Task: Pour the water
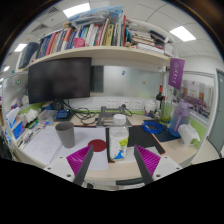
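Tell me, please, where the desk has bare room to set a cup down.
Bare tabletop lies beside the grey cup. Ahead of the open gripper, the bottle and red lid crowd the middle; clutter fills the desk behind.

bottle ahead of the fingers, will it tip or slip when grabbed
The bottle is tall and narrow, so a high push would probably tip it. It looks like clear plastic, likely light and slightly squashy. The gripper is open, short of it.
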